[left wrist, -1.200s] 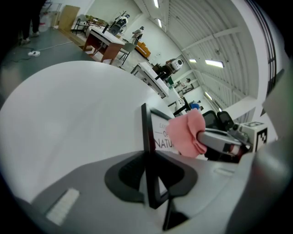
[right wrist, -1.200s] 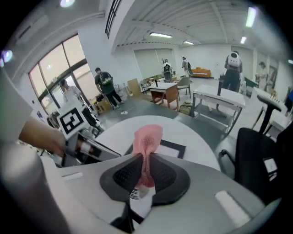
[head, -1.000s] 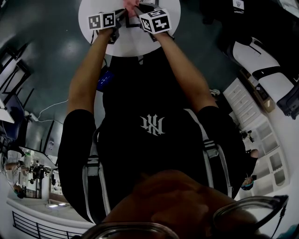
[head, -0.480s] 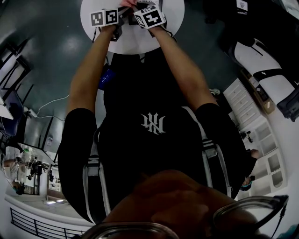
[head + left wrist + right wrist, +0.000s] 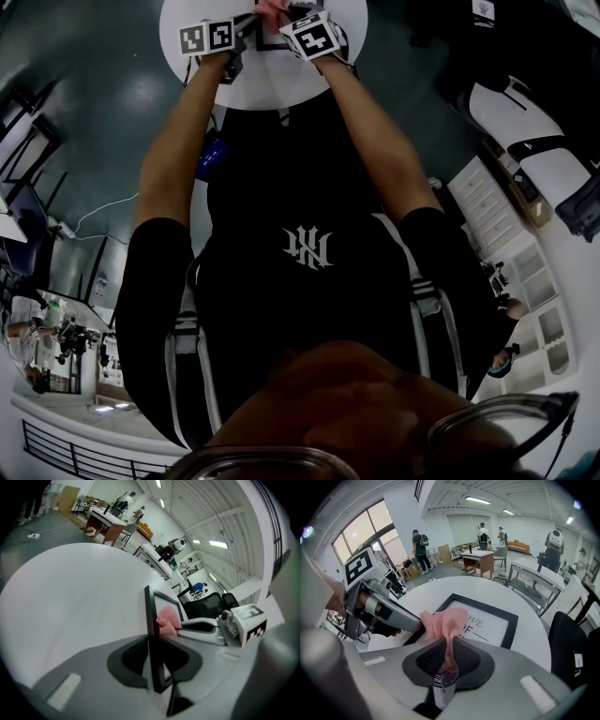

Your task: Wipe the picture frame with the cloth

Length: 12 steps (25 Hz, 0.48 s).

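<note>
White round counter (image 5: pixel 532 625) carries the frame (image 5: pixel 483 603); left tongs (image 5: pixel 152 654) pinch its edge, right tongs (image 5: pixel 447 657) pinch the pink cloth (image 5: pixel 445 620), apparently touching the glass.

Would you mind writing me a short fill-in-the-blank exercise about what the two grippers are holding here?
The right gripper is shut on a ____ cloth.
The left gripper clamps the picture frame, whose border is ____.
The white table beneath them is ____ in shape.
Missing words: pink; black; round.
</note>
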Tool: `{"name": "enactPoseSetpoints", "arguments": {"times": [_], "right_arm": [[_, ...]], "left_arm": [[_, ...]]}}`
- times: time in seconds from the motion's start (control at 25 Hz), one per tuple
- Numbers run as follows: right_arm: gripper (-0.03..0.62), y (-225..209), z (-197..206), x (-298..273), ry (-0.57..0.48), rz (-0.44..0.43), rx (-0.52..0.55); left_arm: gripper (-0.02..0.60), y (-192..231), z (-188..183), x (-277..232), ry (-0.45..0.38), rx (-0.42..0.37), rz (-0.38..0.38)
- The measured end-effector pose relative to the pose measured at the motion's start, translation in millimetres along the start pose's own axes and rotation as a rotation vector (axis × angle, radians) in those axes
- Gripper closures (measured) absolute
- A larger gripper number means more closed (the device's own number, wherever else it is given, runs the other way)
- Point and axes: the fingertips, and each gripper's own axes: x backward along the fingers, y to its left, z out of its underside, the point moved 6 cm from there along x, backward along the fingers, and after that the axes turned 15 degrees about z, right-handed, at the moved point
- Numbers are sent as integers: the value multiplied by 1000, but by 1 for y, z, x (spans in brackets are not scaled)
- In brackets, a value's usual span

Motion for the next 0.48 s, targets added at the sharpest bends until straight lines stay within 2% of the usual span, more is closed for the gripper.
{"name": "enactPoseSetpoints", "arguments": {"times": [0.28,0.48], "right_arm": [[547,-31,12,4,7,73,8],[546,-42,14,14,7,103,55]], "left_arm": [[509,1,0,0,-1,-1,3],[508,1,0,0,6,-2,-2]]}}
